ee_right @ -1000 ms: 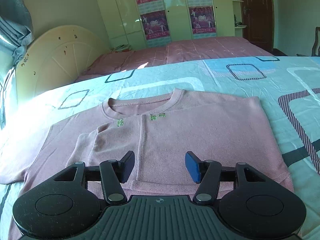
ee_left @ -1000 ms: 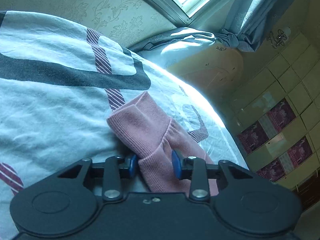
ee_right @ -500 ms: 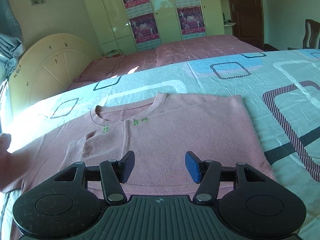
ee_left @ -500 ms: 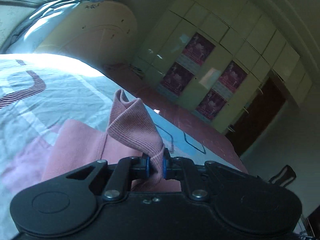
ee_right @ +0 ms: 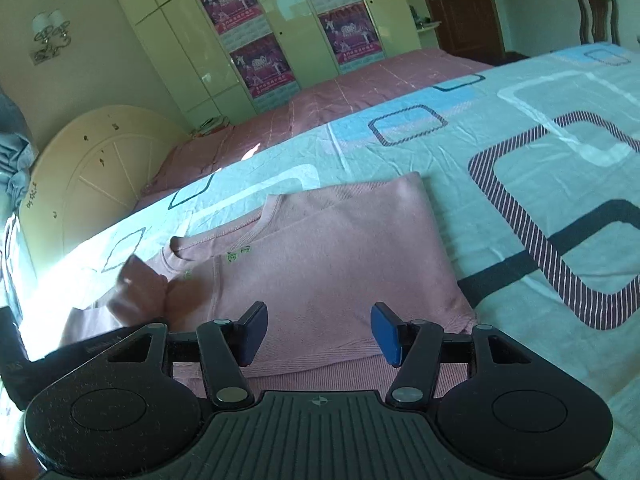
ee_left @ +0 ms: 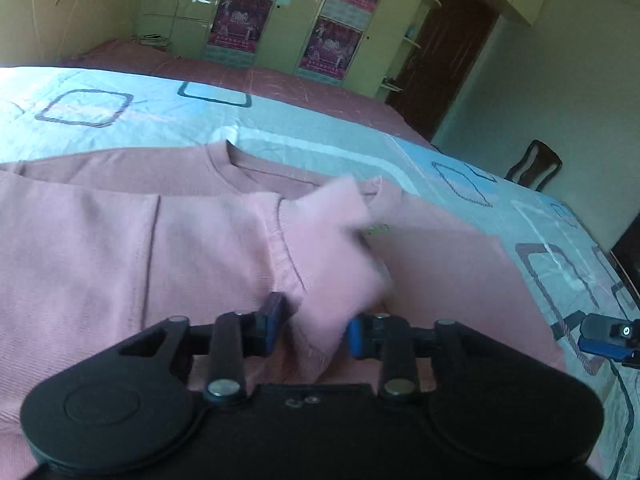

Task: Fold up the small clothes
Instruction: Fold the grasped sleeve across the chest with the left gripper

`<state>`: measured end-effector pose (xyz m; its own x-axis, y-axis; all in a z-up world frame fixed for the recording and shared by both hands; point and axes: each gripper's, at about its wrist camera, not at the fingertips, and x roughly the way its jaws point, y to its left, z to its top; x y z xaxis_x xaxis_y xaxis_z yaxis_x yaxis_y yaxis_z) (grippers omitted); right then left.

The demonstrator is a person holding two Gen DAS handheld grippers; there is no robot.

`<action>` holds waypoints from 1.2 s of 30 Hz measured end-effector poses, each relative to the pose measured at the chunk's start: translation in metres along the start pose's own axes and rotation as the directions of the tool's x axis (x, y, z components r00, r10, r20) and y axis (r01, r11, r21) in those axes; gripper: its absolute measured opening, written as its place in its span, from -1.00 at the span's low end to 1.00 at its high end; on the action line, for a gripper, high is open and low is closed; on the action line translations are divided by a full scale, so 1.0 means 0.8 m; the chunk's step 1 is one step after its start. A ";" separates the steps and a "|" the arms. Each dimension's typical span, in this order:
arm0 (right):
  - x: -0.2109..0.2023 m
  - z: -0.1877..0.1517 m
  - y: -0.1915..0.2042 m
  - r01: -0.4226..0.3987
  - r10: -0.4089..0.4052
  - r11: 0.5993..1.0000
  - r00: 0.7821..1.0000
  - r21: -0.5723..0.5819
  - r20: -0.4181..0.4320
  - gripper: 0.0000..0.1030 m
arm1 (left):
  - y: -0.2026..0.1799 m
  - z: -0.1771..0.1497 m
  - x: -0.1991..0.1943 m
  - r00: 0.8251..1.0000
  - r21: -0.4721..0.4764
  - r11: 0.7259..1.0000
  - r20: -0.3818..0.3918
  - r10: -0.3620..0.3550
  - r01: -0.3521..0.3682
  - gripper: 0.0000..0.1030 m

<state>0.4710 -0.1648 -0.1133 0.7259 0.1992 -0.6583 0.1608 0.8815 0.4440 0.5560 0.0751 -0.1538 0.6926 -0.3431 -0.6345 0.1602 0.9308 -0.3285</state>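
A pink sweater (ee_left: 120, 260) lies flat on the bed, neckline away from me, its right side folded in. Its left sleeve (ee_left: 332, 248) is brought across the chest, blurred with motion. The cuff end hangs between the fingers of my left gripper (ee_left: 314, 328), whose jaws are opening and no longer pinch it. In the right wrist view the same sleeve (ee_right: 136, 292) bunches at the sweater's (ee_right: 340, 264) left. My right gripper (ee_right: 318, 334) hovers open over the hem with nothing between its fingers. Its blue tip (ee_left: 604, 338) shows at the left view's right edge.
The bedsheet (ee_right: 520, 160) is pale blue-green with square patterns. A cream headboard (ee_right: 92, 176) stands at the left. Beyond is a second bed with a pink cover (ee_right: 360, 88), wardrobe doors with posters (ee_right: 260, 40), a dark door and a wooden chair (ee_left: 532, 164).
My left gripper closed on the sleeve cuff, swung it from the bed's left side across over the sweater body, and has now parted its jaws. The right gripper drifted right along the hem.
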 end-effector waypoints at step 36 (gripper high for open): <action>0.047 0.054 0.163 -0.152 0.200 0.953 0.965 -0.262 0.172 -0.91 | 0.211 -0.020 -0.150 0.969 -0.029 0.969 0.008 0.245 -0.245 -0.76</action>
<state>0.5481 -0.0609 -0.0544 0.8472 0.2953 -0.4416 -0.1316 0.9220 0.3641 0.4889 0.2716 -0.1447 0.7160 -0.1037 -0.6903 -0.0348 0.9824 -0.1836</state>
